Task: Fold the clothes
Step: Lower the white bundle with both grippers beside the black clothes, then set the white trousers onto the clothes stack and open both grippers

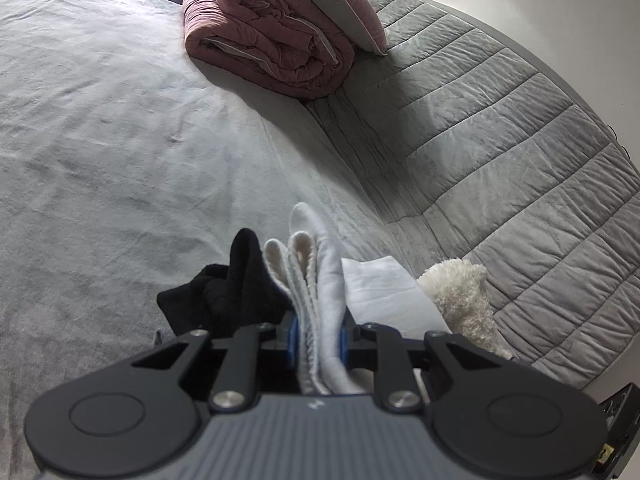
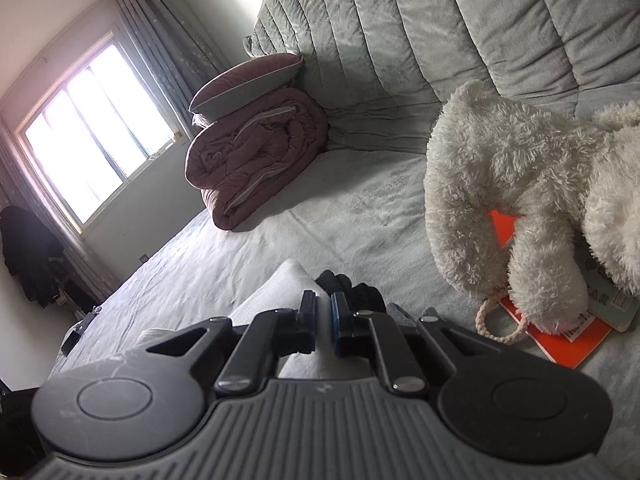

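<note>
Left hand-held gripper (image 1: pixel 318 340) clamps a bunch of white knit socks (image 1: pixel 316 264) above the grey bed sheet (image 1: pixel 100 140), prob. to pair/fold them; right hand-held gripper (image 2: pixel 323 320) nearly closed, seemingly empty, w/ black socks (image 2: pixel 352 294) just beyond.

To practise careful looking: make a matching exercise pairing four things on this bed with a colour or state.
1 rolled quilt
2 plush toy
3 book
4 white socks

A clamped in the left gripper
B dusty pink
C orange, under the toy
D fluffy cream

Pairs: 1-B, 2-D, 3-C, 4-A
</note>
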`<state>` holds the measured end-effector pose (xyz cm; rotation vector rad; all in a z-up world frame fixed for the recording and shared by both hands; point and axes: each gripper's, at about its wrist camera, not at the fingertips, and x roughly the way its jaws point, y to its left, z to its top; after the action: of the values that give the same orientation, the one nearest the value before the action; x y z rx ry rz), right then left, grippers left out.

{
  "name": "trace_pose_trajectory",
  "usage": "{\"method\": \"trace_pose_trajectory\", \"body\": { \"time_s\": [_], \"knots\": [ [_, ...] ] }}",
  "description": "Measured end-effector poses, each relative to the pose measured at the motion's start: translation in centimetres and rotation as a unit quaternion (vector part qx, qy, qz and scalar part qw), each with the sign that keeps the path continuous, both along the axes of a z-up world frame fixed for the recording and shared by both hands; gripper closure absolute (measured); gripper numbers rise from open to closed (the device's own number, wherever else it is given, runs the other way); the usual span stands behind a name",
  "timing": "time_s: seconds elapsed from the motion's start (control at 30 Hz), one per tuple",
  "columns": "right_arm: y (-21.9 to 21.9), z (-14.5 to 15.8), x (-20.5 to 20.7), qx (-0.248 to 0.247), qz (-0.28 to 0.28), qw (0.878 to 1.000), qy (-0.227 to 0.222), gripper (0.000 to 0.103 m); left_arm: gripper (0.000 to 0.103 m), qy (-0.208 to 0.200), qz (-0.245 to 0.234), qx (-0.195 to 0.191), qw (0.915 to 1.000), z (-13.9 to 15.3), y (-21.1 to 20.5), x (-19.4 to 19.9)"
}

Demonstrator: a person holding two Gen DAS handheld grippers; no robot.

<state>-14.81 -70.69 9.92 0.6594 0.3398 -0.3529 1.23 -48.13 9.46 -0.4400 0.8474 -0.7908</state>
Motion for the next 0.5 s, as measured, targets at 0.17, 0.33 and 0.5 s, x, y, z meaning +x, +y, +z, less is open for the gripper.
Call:
{"method": "trace_pose_trajectory", "body": {
  "time_s": [0.17, 0.33, 0.5],
  "knots": [
    [0.5, -0.3, 0.2, -0.013, 0.003, 1.000, 0.013, 0.090, 0.068, -0.041, -0.002, 0.011, 0.9991, 0.4, 0.3, 0.0],
    [0.7, 0.2, -0.8, -0.037, -0.029, 0.999, -0.003, 0.088, 0.056, -0.100, 0.021, 0.028, 0.9944, 1.9, 1.6, -0.6],
    [1.1, 1.2, -1.6, -0.052, -0.026, 0.998, -0.035, 0.085, 0.058, -0.182, -0.004, 0.035, 0.9827, 3.6, 1.9, -2.8]
  ]
}}
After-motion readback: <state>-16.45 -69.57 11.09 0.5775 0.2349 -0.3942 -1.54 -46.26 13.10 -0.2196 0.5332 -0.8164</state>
